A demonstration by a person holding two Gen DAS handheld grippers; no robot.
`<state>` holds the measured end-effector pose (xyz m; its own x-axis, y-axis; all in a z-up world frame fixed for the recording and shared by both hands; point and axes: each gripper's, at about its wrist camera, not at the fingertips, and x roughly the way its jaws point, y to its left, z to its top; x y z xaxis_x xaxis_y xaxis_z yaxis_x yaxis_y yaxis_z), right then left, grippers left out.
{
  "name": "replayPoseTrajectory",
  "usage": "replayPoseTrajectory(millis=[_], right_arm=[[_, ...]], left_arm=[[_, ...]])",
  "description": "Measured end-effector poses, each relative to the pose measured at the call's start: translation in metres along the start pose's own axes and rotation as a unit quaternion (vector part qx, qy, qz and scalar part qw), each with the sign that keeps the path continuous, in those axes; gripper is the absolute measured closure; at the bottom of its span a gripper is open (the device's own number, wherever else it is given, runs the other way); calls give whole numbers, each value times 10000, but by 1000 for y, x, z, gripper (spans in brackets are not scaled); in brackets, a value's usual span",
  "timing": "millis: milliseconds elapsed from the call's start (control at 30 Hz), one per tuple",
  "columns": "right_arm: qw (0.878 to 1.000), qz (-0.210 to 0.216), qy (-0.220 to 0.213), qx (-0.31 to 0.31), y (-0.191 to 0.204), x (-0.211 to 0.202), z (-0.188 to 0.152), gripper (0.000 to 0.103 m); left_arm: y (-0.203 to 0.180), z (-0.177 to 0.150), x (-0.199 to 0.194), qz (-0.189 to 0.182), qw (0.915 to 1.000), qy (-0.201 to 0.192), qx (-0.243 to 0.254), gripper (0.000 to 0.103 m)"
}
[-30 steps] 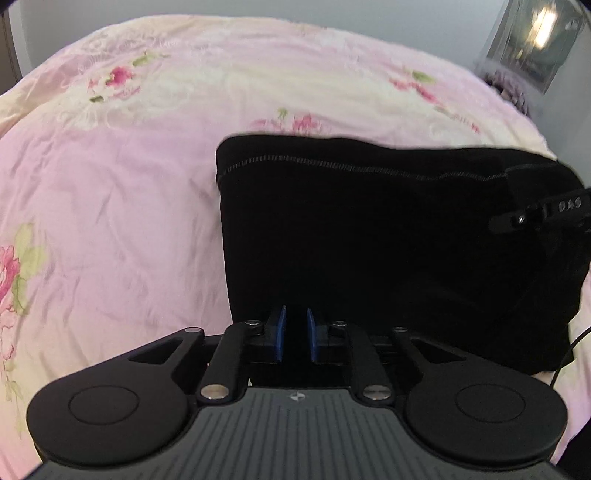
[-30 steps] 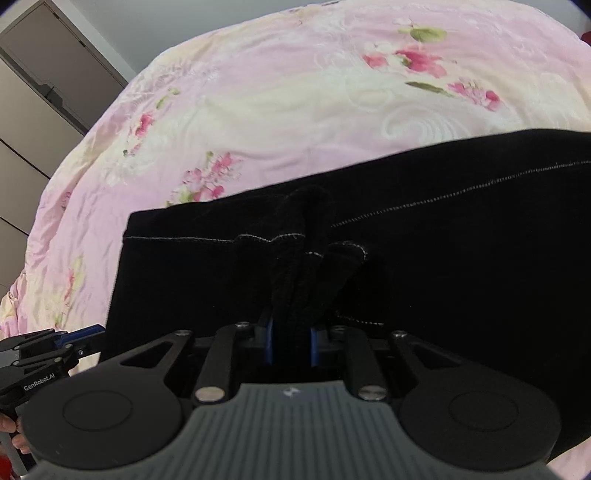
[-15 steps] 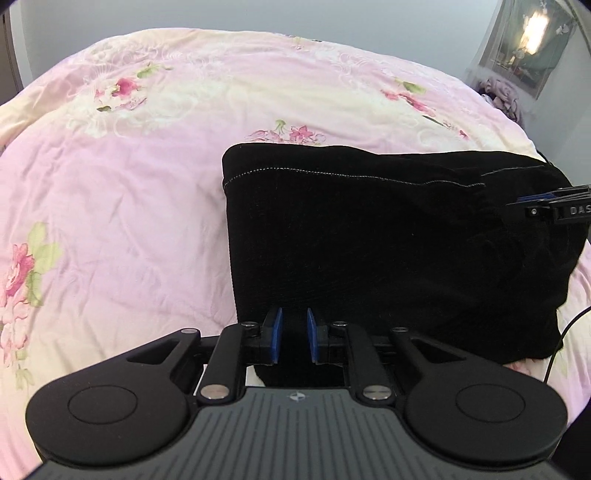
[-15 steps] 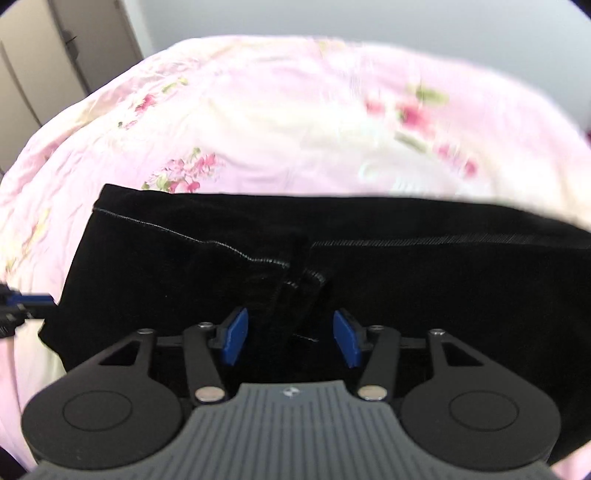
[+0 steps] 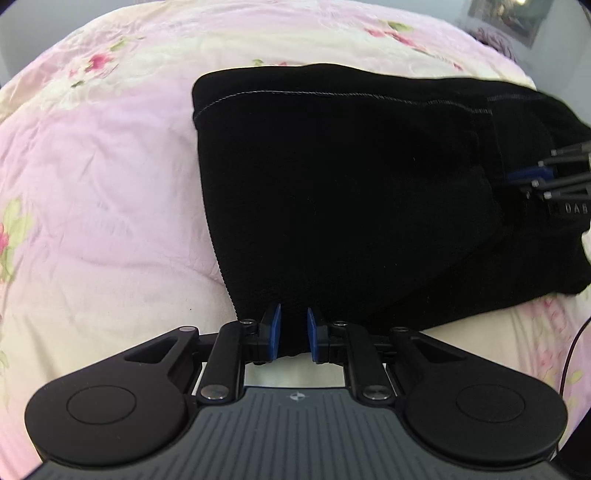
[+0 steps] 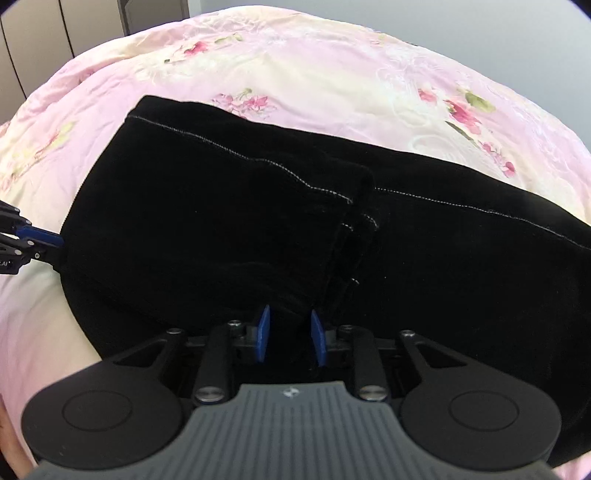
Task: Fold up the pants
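Observation:
Black pants (image 5: 351,192) lie folded on the bed, hems with grey stitching at the far edge; they also fill the right wrist view (image 6: 258,229). My left gripper (image 5: 293,332) sits at the near left corner of the pants, its blue pads close together with black cloth between them. My right gripper (image 6: 289,338) is over the near edge of the pants by the overlapping hems, pads a little apart, cloth between them but not pinched. Each gripper shows at the edge of the other's view (image 5: 546,177) (image 6: 26,243).
The floral pink quilt (image 5: 92,184) covers the bed on all sides of the pants. A wardrobe (image 6: 55,29) stands at the far left. A cable (image 5: 569,354) trails at the right edge, and a framed picture (image 5: 509,14) stands at the far right.
The right gripper let go of the bunched hem, opened wide, then narrowed again and moved nearer the cloth. The pants settled flat. The left gripper stayed shut on the corner and moved slightly forward.

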<state>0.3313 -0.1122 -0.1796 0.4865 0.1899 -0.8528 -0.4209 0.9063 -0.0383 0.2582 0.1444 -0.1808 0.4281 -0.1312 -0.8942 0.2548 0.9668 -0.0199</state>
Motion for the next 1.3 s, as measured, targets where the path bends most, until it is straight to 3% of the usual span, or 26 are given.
replayPoseTrajectory(millis=[133,267,300,367,433,500,600,800,900,1033,1200,1300], right_arm=[[9998,31,116,177,-3,-4,9,81],[9996,-134,-191,-157,0,-37,23,78],[9989,-203,-334,-259,0,-44,28,72],[9981,-242,-485,-294,-2,-47,40,71],[9977,-142,-613,-269,-8,-42,52,73],[9970,-203,-672,-314,-10,-31,64,81],[9982,-139,-543,-234,-17,-7,76,85],[9995,-50,-298,-108,-36,34,79,90],[9996,-4,-279,21,-42,51,80,90],[9996,-172,-232,3,-37,62,83,89],[9988,21,-410,262,-51,26,81,87],[9987,-24,-314,388,-72,1,67,76]], left_arm=[[-4,14,-10,35,9996,135,230,83],[7,43,-37,109,9987,-423,277,78],[12,52,-38,144,9984,-510,205,76],[24,75,-36,242,9970,-728,-104,76],[35,95,-28,232,9945,-910,-457,76],[45,112,-16,26,9912,-1019,-847,77],[56,131,8,-184,9856,-1043,-1314,78],[57,143,64,153,9868,-683,-1460,79],[50,145,82,418,9886,-639,-1299,79],[34,154,74,818,9911,-487,-932,79],[21,154,36,859,9903,-699,-837,79],[-8,153,13,987,9909,-829,-391,79]])
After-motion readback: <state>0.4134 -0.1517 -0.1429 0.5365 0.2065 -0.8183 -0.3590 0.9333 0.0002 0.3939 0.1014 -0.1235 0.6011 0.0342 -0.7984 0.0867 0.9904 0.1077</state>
